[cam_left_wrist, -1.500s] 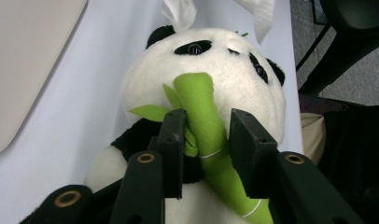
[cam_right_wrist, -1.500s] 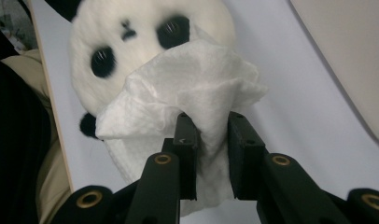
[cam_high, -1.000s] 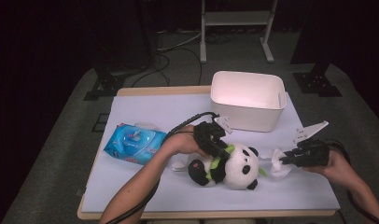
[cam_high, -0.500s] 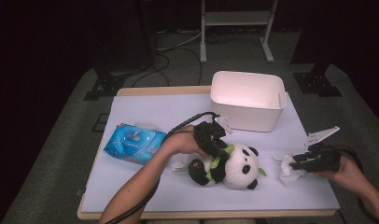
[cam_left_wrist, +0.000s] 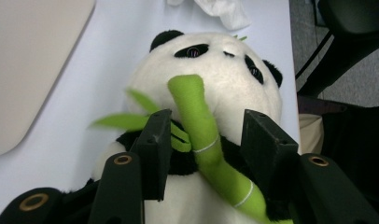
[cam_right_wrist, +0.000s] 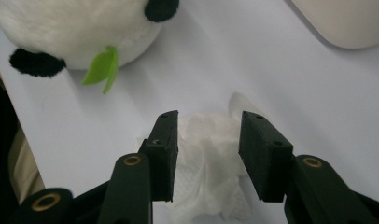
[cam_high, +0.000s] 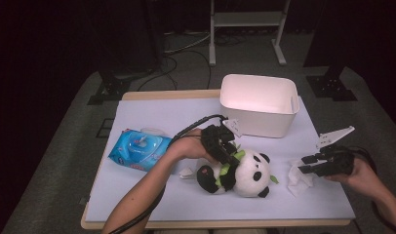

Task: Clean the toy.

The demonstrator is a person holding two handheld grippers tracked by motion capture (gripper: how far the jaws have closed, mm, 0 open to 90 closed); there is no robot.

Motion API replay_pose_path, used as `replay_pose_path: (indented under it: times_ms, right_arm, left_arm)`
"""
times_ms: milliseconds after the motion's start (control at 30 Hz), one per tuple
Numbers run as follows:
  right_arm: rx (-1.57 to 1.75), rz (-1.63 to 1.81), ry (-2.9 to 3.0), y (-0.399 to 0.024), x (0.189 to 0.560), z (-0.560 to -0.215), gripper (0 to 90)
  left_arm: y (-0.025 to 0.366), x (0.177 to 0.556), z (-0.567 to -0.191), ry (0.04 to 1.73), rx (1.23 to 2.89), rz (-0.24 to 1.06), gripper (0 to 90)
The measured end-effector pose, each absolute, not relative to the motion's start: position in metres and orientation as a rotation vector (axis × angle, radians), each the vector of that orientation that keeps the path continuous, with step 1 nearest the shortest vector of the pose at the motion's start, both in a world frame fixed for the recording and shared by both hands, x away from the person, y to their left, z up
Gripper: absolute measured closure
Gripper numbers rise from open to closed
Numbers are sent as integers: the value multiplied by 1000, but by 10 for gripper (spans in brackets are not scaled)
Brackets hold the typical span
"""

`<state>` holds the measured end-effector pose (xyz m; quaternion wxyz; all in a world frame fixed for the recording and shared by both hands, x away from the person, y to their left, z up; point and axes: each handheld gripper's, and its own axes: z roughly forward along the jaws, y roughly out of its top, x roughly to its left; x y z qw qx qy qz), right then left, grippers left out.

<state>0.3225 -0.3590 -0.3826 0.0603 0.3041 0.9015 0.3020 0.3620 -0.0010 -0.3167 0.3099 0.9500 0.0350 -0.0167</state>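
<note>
A plush panda [cam_high: 249,173] lies on its back on the lilac table top [cam_high: 162,117], with a green bamboo stalk [cam_left_wrist: 192,102] on its chest. My left gripper [cam_high: 230,163] is over the chest. Its jaws have just been opening, and they stand either side of the stalk with a gap on each side [cam_left_wrist: 208,126]. A crumpled white wipe [cam_high: 298,180] lies right of the panda. My right gripper [cam_high: 306,164] hovers at it. Its jaws have just been opening too, and the wipe [cam_right_wrist: 206,158] lies loose between them.
A white bin [cam_high: 257,124] stands at the back right of the table. At the left lies a blue pack of wipes [cam_high: 140,148]. A small white scrap [cam_high: 186,173] sits by the panda's foot. The table's front edge [cam_high: 215,224] is near my forearms.
My right gripper drew away from the panda to the right with the wipe, then its jaws spread and the wipe now rests on the table. The left gripper stayed on the panda.
</note>
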Motion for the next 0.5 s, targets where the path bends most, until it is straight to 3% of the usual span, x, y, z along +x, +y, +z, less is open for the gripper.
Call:
replay_pose_path:
  times_ms: [500]
  right_arm:
    - [768, 1009, 2747, -319, 338, -358, 513]
  left_arm:
    - [32, 365, -308, 147, 2452, -14, 486]
